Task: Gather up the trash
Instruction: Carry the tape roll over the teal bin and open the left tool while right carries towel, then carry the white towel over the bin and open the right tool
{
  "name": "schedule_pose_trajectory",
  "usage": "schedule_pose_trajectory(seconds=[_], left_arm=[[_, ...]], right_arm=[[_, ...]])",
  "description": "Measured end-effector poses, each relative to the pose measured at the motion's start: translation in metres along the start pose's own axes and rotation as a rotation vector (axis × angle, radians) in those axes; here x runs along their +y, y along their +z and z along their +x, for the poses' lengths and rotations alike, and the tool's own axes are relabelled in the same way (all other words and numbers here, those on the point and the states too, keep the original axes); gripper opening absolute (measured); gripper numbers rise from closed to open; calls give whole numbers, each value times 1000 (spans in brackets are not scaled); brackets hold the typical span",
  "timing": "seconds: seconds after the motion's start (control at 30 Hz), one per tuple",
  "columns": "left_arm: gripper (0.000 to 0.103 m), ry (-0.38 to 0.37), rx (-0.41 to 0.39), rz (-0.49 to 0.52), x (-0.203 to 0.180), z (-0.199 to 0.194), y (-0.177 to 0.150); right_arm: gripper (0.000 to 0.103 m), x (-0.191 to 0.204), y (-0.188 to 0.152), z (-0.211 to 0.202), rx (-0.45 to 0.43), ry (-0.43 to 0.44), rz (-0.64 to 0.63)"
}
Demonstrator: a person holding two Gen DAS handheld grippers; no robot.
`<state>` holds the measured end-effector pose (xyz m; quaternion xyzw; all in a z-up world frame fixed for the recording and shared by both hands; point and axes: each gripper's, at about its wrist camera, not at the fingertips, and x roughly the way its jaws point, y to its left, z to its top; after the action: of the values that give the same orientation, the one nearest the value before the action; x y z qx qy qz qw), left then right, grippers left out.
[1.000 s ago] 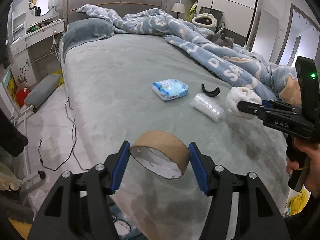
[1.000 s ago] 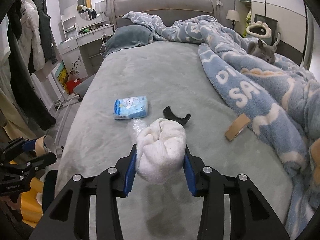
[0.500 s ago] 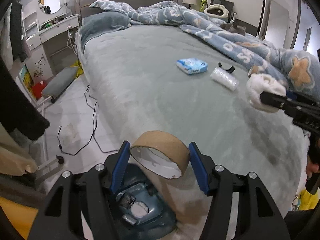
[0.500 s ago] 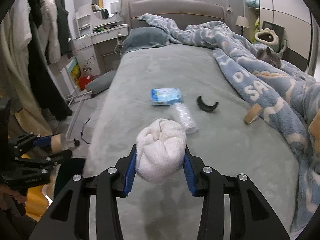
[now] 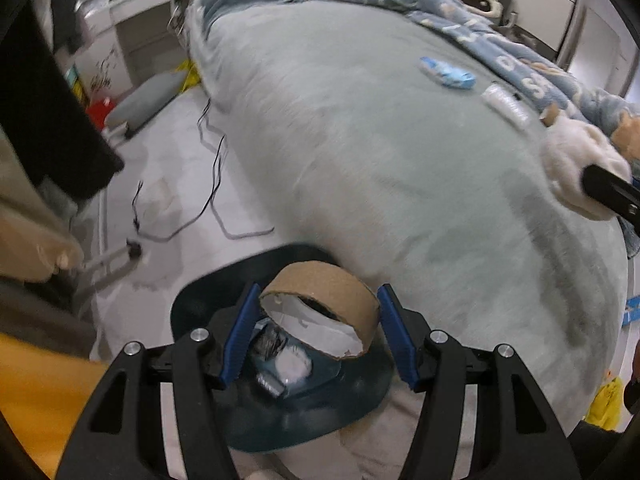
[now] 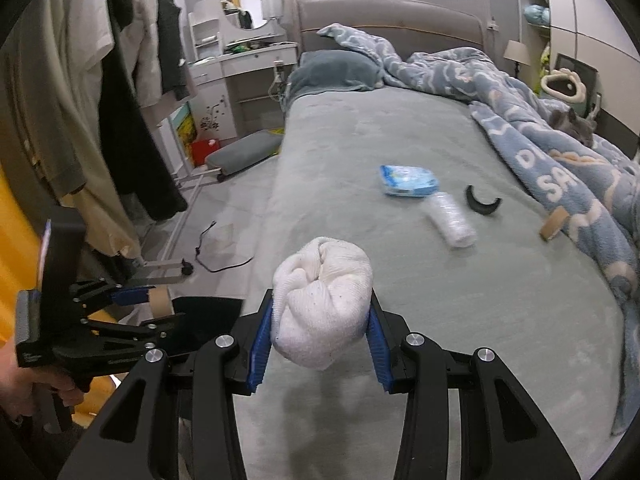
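Note:
My left gripper (image 5: 318, 330) is shut on a brown cardboard tape ring (image 5: 320, 312) and holds it over a dark blue trash bin (image 5: 280, 396) beside the bed; the bin has some litter in it. My right gripper (image 6: 320, 338) is shut on a balled white cloth (image 6: 322, 300) above the bed's near edge. On the grey bed (image 6: 380, 140) lie a blue tissue pack (image 6: 408, 180), a crumpled clear plastic bottle (image 6: 450, 220), a black curved piece (image 6: 482, 202) and a second cardboard ring (image 6: 554, 222). The left gripper (image 6: 160, 300) and the bin (image 6: 208, 316) also show in the right wrist view.
A blue patterned blanket (image 6: 540, 152) covers the bed's right side, with a grey cat (image 6: 572, 124) on it. Clothes (image 6: 120, 100) hang at the left. A black cable (image 5: 212, 128) and a grey cushion (image 5: 148, 100) lie on the floor beside a white dresser (image 6: 240, 92).
My left gripper has moved back off the bed with the tape ring, and now hangs over the blue bin. My right gripper has pulled back toward the bed's near edge with the cloth.

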<state>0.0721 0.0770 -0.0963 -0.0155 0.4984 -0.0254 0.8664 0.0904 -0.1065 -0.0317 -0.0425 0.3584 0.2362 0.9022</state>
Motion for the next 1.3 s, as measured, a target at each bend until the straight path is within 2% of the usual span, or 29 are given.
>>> schedule_pose_trajectory(seconds=[0.17, 0.4, 0.6, 0.63, 0.67, 0.83, 1.0, 1.3], left_arm=[[63, -15, 56, -51, 15, 4, -12], [64, 23, 135, -90, 39, 15, -25], [64, 14, 153, -120, 55, 17, -30], [67, 8, 154, -125, 58, 16, -31], [75, 6, 152, -131, 61, 15, -31], [89, -8, 145, -143, 73, 11, -33], [91, -16, 128, -165, 88, 7, -33], [91, -16, 36, -187, 111, -15, -30]], right_arm=[[43, 27, -3, 4, 9, 35, -27], [43, 55, -4, 15, 29, 77, -61], [43, 76, -2, 26, 42, 109, -80], [43, 79, -1, 27, 43, 112, -82], [43, 82, -1, 30, 46, 116, -84], [43, 97, -1, 44, 71, 130, -95], [43, 114, -2, 60, 99, 142, -110], [43, 133, -9, 92, 161, 148, -123]])
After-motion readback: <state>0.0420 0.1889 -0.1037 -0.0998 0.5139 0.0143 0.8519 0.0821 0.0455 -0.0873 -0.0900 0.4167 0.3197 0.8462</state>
